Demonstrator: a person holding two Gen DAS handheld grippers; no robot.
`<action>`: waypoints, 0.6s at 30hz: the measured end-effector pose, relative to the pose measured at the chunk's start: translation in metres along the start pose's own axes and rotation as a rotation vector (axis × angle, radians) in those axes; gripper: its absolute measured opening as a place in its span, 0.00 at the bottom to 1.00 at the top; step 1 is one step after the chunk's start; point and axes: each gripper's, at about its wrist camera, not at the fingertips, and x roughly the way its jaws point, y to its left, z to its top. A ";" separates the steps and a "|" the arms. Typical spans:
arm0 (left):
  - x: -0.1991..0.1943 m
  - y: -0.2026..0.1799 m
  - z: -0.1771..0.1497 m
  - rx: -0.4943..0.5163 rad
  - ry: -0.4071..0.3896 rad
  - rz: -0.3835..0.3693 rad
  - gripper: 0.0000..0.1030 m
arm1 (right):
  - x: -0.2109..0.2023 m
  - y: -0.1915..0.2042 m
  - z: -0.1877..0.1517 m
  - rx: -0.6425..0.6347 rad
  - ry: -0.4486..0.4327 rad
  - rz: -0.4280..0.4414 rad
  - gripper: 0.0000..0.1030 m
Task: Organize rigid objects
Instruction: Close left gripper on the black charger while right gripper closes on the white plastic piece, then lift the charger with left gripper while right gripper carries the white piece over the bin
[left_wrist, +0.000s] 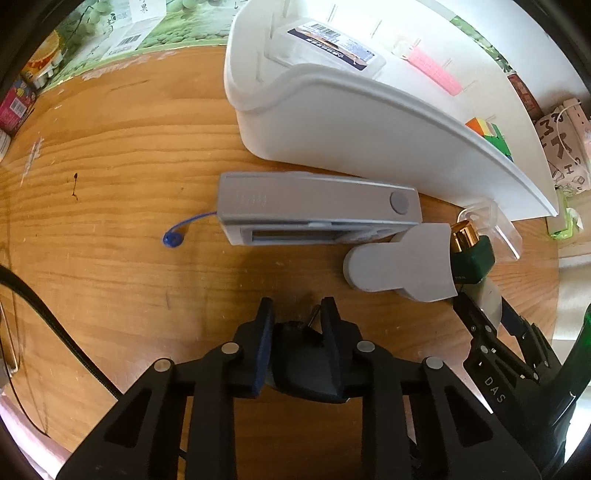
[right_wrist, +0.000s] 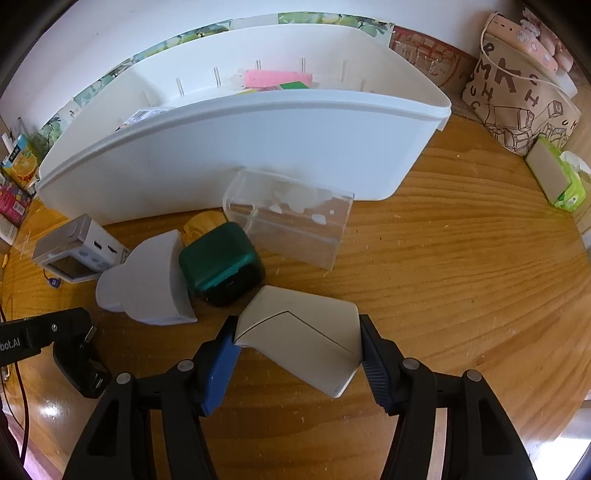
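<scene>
Pinching black plug adapter (left_wrist: 295, 347) on wooden table (left_wrist: 129, 240), left gripper (left_wrist: 297, 314) clamps its flat sides; looks light, stiff, prongs avoided.

Right view: right gripper (right_wrist: 297, 332) squeezes beige angular device (right_wrist: 303, 343) on table before white bin (right_wrist: 258, 147); smooth shell, likely slippery, edges gripped.

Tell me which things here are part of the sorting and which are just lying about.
Job:
left gripper on black plug
right gripper on beige device
grey meter
green bottle
white bin

Lying about:
patterned pouch
tissue pack
juice cartons
</scene>
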 end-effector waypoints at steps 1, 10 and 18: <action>-0.001 -0.001 -0.003 -0.004 -0.001 0.000 0.26 | 0.000 -0.001 -0.001 0.000 0.001 0.002 0.60; -0.006 -0.004 -0.018 -0.027 -0.014 -0.014 0.02 | -0.008 -0.012 -0.012 0.010 0.007 0.020 0.60; -0.015 -0.009 -0.045 -0.054 -0.041 -0.024 0.01 | -0.024 -0.025 -0.023 0.000 -0.018 0.037 0.60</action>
